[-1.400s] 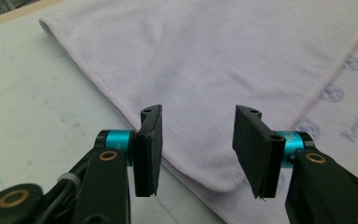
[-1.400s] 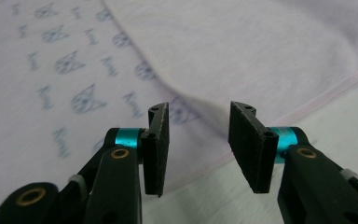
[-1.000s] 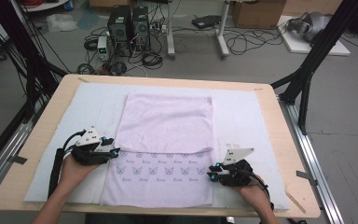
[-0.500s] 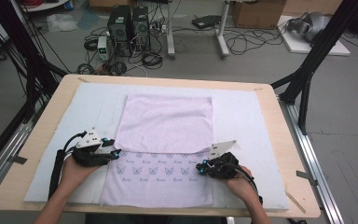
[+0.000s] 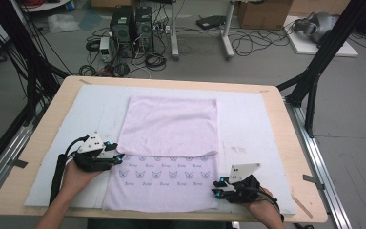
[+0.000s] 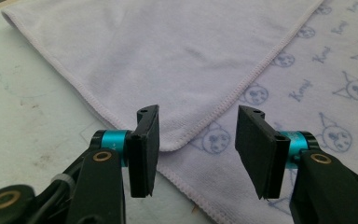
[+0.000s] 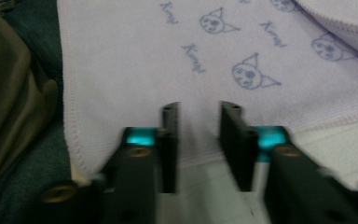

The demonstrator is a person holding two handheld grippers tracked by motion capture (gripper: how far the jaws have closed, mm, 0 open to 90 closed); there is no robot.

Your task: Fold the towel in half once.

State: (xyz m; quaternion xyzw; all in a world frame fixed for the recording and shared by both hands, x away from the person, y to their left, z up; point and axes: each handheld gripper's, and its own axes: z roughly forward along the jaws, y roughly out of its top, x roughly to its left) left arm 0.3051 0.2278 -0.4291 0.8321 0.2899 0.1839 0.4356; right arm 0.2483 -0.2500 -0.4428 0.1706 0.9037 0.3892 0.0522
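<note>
On the table (image 5: 43,143), folded towel (image 5: 171,138), left gripper (image 6: 198,140) fingers spread over its corner, right gripper (image 7: 199,135) fingers narrowly parted, empty.

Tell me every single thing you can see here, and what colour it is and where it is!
towel: one, pale lilac with small cat faces, folded partway, middle of the table
white mat: one, white, spread under the towel
table: one, light wood, centre of the room
computer towers: two, black, on the floor beyond the table
cables: many, black, across the grey floor
cardboard box: one, brown, far floor
black frame poles: several, black, either side of the table
left tool: one, black with teal, jaws apart over the folded corner
right tool: one, black with teal, jaws apart at the towel's near edge
</note>
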